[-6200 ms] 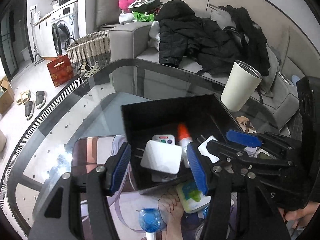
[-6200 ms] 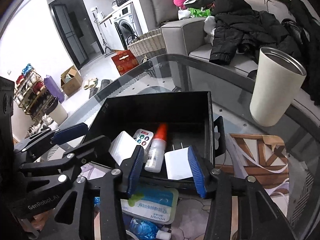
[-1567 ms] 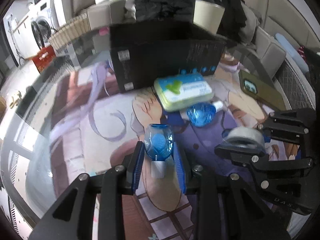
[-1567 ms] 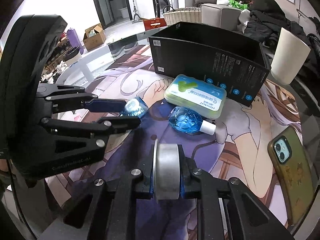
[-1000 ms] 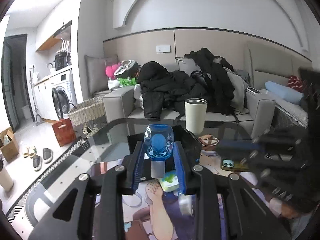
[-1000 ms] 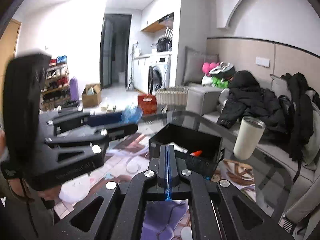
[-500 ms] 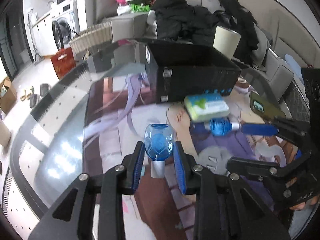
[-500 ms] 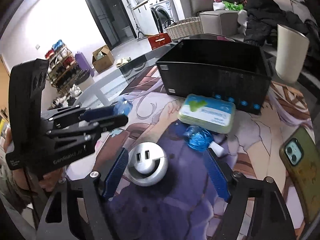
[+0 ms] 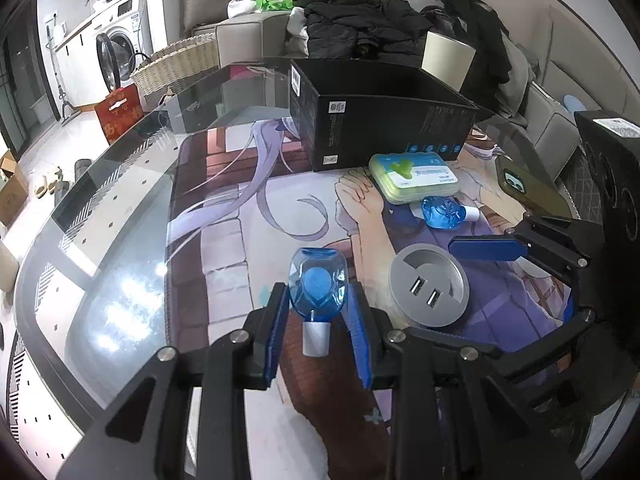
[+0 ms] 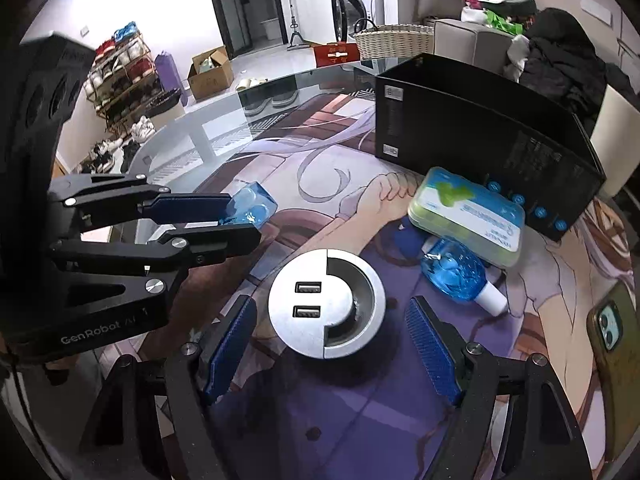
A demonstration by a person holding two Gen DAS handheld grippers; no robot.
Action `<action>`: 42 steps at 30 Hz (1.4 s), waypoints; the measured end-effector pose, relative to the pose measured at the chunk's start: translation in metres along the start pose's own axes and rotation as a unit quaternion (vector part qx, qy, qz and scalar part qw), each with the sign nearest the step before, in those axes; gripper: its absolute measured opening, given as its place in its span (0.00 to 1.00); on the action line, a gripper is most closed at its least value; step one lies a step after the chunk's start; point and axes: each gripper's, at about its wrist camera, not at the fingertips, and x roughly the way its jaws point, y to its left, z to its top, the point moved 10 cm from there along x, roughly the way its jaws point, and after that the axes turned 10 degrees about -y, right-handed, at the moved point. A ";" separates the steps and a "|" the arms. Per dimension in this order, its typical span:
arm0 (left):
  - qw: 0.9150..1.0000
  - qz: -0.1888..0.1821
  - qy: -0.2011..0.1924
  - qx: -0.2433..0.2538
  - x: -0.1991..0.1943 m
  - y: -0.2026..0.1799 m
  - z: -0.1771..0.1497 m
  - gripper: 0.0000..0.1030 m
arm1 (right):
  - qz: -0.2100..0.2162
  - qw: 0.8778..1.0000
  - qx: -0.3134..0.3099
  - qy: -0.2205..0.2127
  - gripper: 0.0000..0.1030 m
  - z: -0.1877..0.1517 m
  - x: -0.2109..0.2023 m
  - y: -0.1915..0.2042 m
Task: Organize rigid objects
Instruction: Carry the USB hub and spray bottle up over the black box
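I see the glass table [image 9: 120, 248] under a printed anime mat [image 10: 360, 432], and at its far side the black box [image 9: 384, 128] stands open-topped. Leaning against the box's near wall lies the green-and-white wipes case [image 9: 414, 176], and just in front of that case a blue bottle [image 10: 456, 274] lies on its side, white cap pointing toward my right. A phone [image 10: 612, 344] lies face down at the mat's right edge.

My right gripper [image 10: 330, 344] is spread wide, holding nothing; the round silver USB hub [image 10: 326, 304] lies flat on the mat between its blue pads, touching neither of them. My left gripper [image 9: 318, 312] is clamped on a second blue bottle [image 9: 318, 286], cap toward me, body poking out past the fingertips, held just beside the hub on its left.
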 end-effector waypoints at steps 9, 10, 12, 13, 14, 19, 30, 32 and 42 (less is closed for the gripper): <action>1.000 -0.004 -0.009 0.000 -0.003 -0.004 0.005 0.27 | -0.008 1.000 0.000 0.005 0.56 0.000 0.000 -0.008; 1.000 -0.005 -0.011 0.000 -0.004 -0.006 0.007 0.27 | -0.010 1.000 -0.002 0.000 0.56 0.002 -0.002 -0.008; 1.000 -0.009 -0.018 0.002 -0.006 -0.011 0.010 0.27 | -0.012 1.000 0.000 -0.009 0.56 0.004 -0.009 -0.010; 1.000 -0.011 -0.023 0.003 -0.008 -0.013 0.013 0.27 | -0.013 1.000 0.001 -0.016 0.56 0.006 -0.013 -0.011; 0.999 -0.013 -0.031 0.006 -0.010 -0.016 0.017 0.27 | -0.014 1.000 0.002 -0.022 0.56 0.008 -0.018 -0.011; 0.996 -0.013 -0.083 0.019 -0.027 -0.029 0.042 0.27 | -0.036 0.995 -0.010 -0.090 0.56 0.027 -0.053 -0.016; 0.957 -0.016 -0.285 0.044 -0.107 -0.056 0.103 0.27 | -0.092 0.952 -0.020 -0.291 0.56 0.069 -0.168 -0.031; 0.947 -0.016 -0.318 0.050 -0.123 -0.059 0.109 0.27 | -0.103 0.937 -0.028 -0.332 0.56 0.072 -0.191 -0.029; 0.941 -0.017 -0.334 0.050 -0.129 -0.056 0.122 0.27 | -0.109 0.924 -0.025 -0.366 0.56 0.081 -0.224 -0.026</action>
